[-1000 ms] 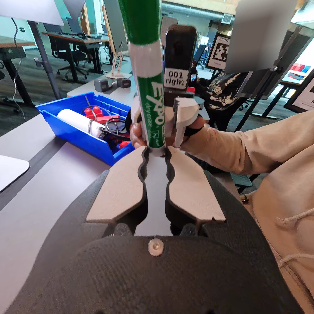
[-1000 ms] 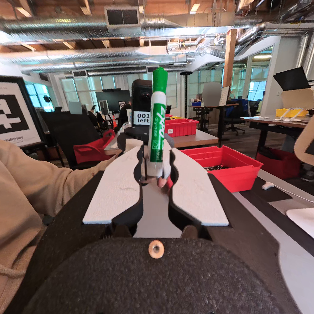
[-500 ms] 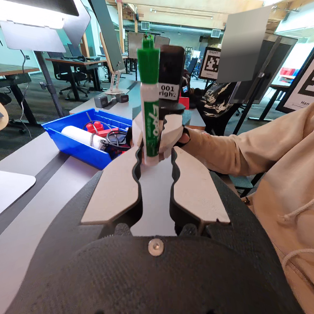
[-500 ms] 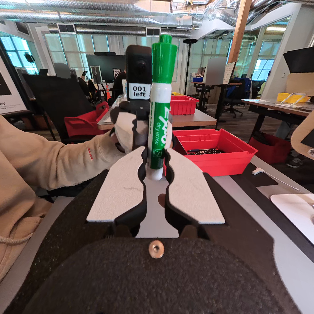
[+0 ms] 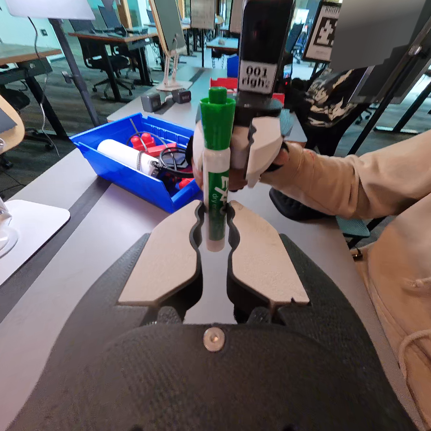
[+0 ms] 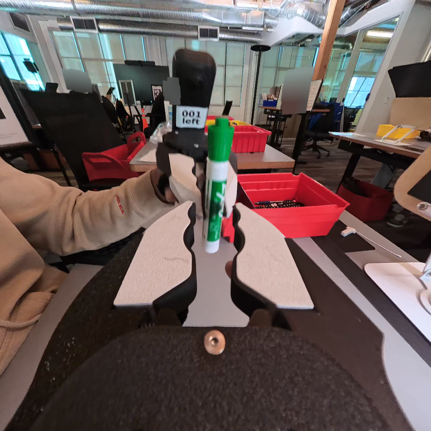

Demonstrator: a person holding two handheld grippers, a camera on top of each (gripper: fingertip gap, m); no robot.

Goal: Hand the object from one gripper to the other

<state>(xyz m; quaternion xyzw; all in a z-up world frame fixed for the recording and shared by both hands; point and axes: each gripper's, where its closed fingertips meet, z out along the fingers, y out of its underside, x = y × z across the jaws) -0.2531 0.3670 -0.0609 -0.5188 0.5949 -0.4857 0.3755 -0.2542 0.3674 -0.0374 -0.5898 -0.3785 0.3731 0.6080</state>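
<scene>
A green and white dry-erase marker (image 5: 215, 177) stands upright, cap up, above the grey table (image 5: 93, 235). My left gripper (image 5: 215, 207) is shut on its lower barrel. My right gripper (image 6: 213, 210) is open: its jaws stand apart on either side of the marker (image 6: 215, 186) with a gap on each side. In the left wrist view the right gripper (image 5: 231, 151) faces me just behind the marker, held by a hand in a beige sleeve. In the right wrist view the left gripper (image 6: 207, 182) shows behind the marker.
A blue bin (image 5: 130, 172) with a white cylinder, cables and red parts sits on the table at left. A red bin (image 6: 291, 210) sits beyond the right gripper. A white stand base (image 5: 30, 224) lies at the table's side. The person's beige sleeves flank both views. The tips of both grippers are at nearly the same place.
The right gripper held the marker and has now opened. The left gripper has closed on the lower barrel. The marker sits lower and deeper between the left fingers.
</scene>
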